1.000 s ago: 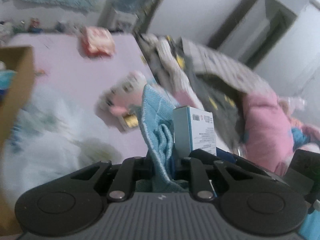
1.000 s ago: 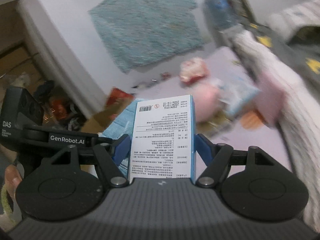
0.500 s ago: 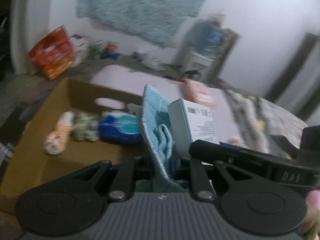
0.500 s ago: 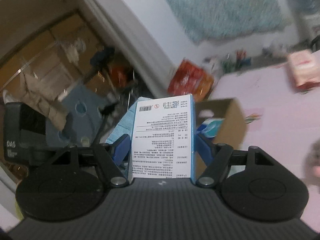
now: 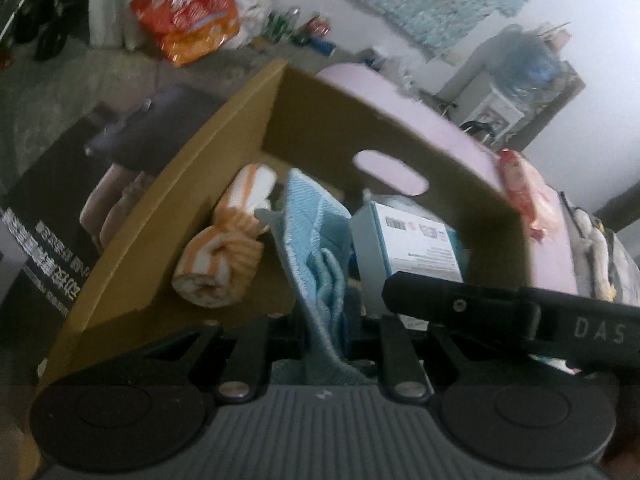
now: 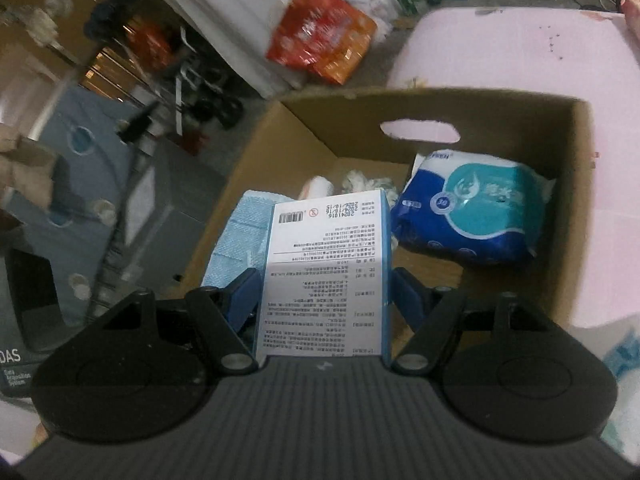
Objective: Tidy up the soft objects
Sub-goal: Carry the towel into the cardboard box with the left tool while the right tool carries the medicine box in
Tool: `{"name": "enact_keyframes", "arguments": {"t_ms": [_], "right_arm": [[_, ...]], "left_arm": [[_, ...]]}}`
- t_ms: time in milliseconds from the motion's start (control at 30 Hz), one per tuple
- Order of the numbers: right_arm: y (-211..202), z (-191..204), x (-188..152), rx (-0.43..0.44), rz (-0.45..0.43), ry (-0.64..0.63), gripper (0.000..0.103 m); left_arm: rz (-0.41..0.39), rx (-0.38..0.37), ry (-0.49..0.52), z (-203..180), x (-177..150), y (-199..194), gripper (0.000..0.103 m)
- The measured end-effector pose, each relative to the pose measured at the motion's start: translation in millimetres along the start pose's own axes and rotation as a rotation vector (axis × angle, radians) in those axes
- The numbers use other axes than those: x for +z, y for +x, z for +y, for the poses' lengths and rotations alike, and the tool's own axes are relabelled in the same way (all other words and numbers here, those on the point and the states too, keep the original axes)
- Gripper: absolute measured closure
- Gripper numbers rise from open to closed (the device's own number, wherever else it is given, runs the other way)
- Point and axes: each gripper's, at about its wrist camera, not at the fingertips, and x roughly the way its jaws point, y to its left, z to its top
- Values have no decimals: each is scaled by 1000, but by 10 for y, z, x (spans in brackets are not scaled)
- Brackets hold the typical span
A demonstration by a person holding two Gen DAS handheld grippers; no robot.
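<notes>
Left claw [image 5: 324, 320] pinches blue cloth [image 5: 316, 240], right claw [image 6: 324, 292] clamps carton [image 6: 326, 276] above cardboard box [image 6: 576, 208] (pink bed [image 6: 520, 52] behind).

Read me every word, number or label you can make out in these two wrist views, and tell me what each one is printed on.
"DAS": on the black body of the right tongs, seen from the left wrist.
"DAS", cut off at the edge: on the black body of the left tongs.
Date line on the white and blue box: appears upside down, roughly "2026/10/15", uncertain; the rest is too small.
Blue tissue pack, orange snack bag, black carton: print blurred.
</notes>
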Motion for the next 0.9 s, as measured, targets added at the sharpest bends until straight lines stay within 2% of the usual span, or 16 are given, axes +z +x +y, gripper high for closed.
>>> {"name": "enact_keyframes", "arguments": {"t_ms": [67,267,467,600,800,900], "right_arm": [[173,14,-20,-19,26,30,32],[479,-57,-89,-76,80,61,32],[723,-162,-120,-115,121,73,31],[816,-251,-136,-118,139,103,30],[709,-197,-135,-147,113,82,26],[579,-176,-114,-128,94,83,24]], "left_arm": [[18,-3,-11,109,34,131,86],[68,54,10,259,66,340,84],[79,63,5,288,88,444,84],[78,69,5,275,87,445,79],[60,68,-20,274,84,360,58],[35,67,-22,227,74,265,45]]}}
